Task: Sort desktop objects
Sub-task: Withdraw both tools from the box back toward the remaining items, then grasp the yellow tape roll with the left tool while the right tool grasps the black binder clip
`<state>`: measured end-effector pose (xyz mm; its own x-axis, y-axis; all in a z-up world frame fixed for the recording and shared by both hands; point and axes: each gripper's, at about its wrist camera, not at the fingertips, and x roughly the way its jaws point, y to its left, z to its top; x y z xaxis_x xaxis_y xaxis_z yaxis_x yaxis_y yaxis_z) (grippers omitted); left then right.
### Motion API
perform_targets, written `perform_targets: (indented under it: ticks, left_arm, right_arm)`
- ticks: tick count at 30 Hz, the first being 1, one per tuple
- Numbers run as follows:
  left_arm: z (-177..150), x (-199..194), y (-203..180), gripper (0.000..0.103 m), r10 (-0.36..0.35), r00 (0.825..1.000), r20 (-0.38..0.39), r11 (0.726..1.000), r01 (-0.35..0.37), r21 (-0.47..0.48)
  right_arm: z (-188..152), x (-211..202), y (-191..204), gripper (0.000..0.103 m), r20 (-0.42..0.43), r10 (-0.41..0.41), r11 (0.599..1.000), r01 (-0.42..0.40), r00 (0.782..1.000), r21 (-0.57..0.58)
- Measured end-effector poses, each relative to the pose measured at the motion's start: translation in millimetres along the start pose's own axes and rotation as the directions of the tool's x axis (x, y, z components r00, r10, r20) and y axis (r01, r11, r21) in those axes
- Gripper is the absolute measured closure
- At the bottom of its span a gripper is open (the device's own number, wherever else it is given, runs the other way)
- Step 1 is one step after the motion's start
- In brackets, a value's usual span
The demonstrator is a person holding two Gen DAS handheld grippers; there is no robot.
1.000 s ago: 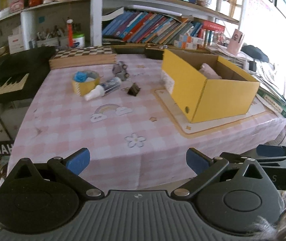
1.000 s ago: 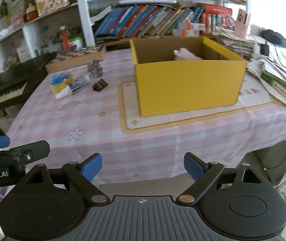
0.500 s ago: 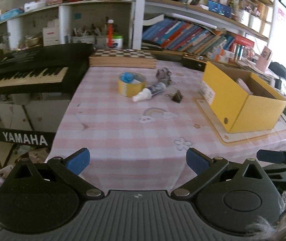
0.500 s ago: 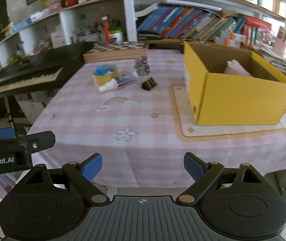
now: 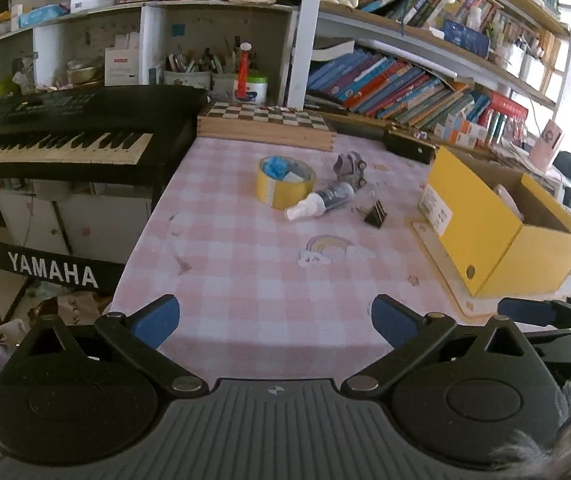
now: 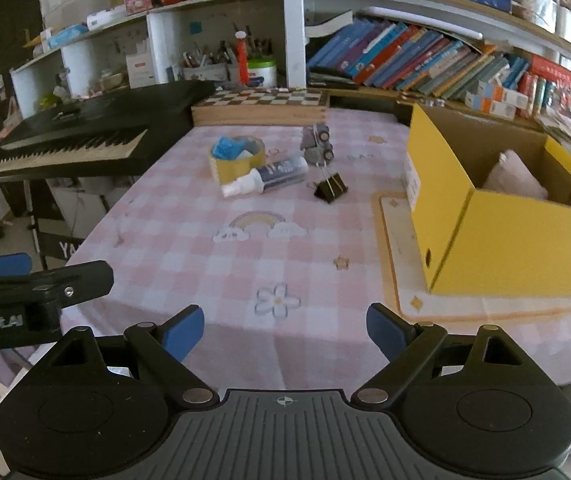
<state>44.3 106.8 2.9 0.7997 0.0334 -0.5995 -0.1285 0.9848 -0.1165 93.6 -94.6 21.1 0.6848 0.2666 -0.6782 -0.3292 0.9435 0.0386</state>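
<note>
Both grippers are held over the near edge of the table (image 5: 245, 280), well short of the objects. The left gripper (image 5: 275, 320) is seen with its blue fingers (image 5: 157, 318) spread apart, nothing between them. The right gripper (image 6: 285, 330) is likewise spread wide and empty; its tip is also caught at the right edge of the left view.

A pink checked cloth, printed with a rainbow (image 6: 259, 224) and a flower (image 6: 277, 300), is laid over the table. The loose objects are grouped at the far middle:
- tape roll (image 5: 283, 182), yellow, standing flat, with blue and white bits inside its core
- spray bottle (image 5: 321, 202), lying on its side, touching the roll's near right side, white cap toward the near left
- toy car (image 5: 349, 168), grey, just beyond the bottle
- binder clip (image 5: 375, 214), black, just right of the bottle, apart from it

A yellow box (image 6: 505, 240) is set on a mat (image 6: 401, 280) at the right, open-topped, with a pale pink item (image 6: 515, 178) inside. A chessboard (image 5: 265, 124) is lying along the far edge. A keyboard (image 5: 65, 136) is standing off the table's left side.
</note>
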Motion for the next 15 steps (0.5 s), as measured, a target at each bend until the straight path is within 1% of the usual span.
perform_targets:
  ticks: [3, 7, 15]
  left_arm:
    - [10, 11, 1, 0.0, 0.005, 1.0, 0.006, 1.0, -0.005, -0.012]
    - [24, 32, 1, 0.0, 0.004, 1.0, -0.004, 0.999, -0.004, -0.036]
    - [51, 76, -5, 0.0, 0.025, 0.999, -0.026, 0.999, -0.025, -0.03]
  right_arm:
    - [10, 13, -2, 0.013, 0.002, 0.011, 1.0, -0.011, 1.0, -0.016]
    - [26, 33, -9, 0.014, 0.004, 0.016, 0.999, -0.016, 1.0, -0.034]
    - [54, 80, -27, 0.014, -0.012, 0.005, 0.999, -0.005, 1.0, -0.041]
